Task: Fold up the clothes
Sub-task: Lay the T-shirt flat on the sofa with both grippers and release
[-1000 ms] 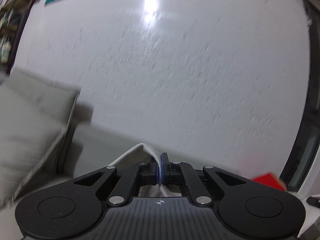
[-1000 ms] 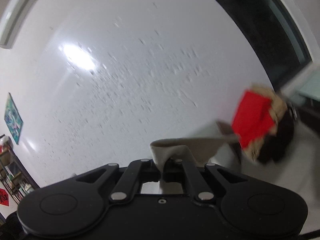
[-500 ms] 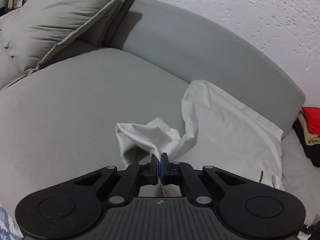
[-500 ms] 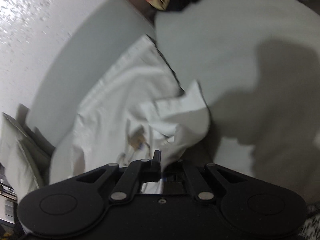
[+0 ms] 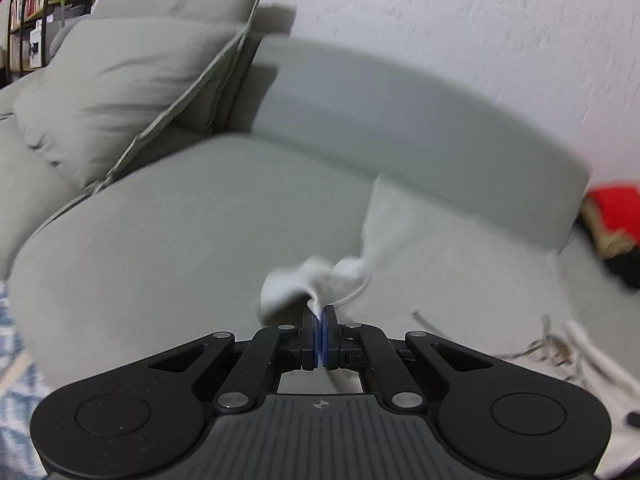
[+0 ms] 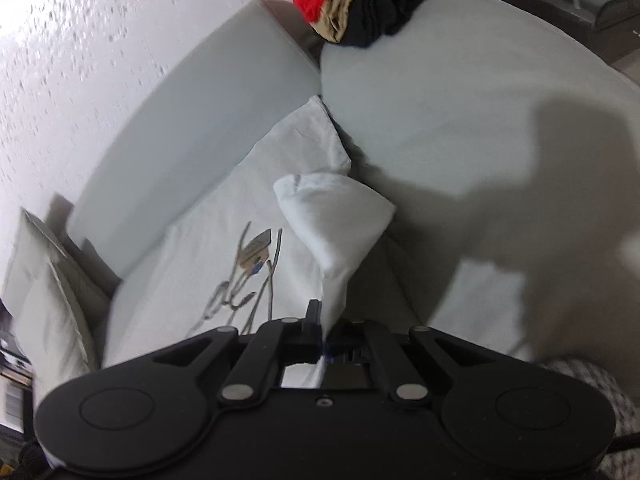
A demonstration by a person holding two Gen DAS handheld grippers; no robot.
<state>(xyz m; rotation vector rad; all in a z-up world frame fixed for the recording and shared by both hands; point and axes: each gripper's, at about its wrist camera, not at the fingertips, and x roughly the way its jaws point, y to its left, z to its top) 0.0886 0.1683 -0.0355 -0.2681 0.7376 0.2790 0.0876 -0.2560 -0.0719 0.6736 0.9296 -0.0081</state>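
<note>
The left gripper point(image 5: 319, 316) is pinching a bunched corner of the white T-shirt point(image 5: 320, 280), its blue pads pressed together with only a thin fold of cloth between them. The right gripper point(image 6: 322, 322) is likewise clamped on the T-shirt point(image 6: 224, 240); the cloth is rising as a narrow strip straight ahead of its jaws and then doubling over into a puffed triangular fold, probably a sleeve, though that view does not settle it.

Ahead of and to the left of the right gripper, the rest of the shirt is lying spread on the grey sofa point(image 6: 460, 92), with a printed line drawing point(image 6: 248, 272) facing up just beyond the fingertips. Seen from the left gripper, the garment is trailing away forward and to the right toward the sofa's backrest; that view is smeared by motion, so its outline there is uncertain.

The shirt looks light, thin and completely limp. It is sagging and crumpling wherever it is unsupported, so it will likely follow the grippers with no resistance yet hold no shape by itself. The best holds are probably hems, shoulder seams or corners, where doubled cloth gives the pads something thicker to bite. A single layer could slip out, so the two grips should keep the edge between them taut while laying it down.

Far ahead and right of the left gripper sits a pile of red, tan and black clothes point(image 5: 612, 220).
</note>
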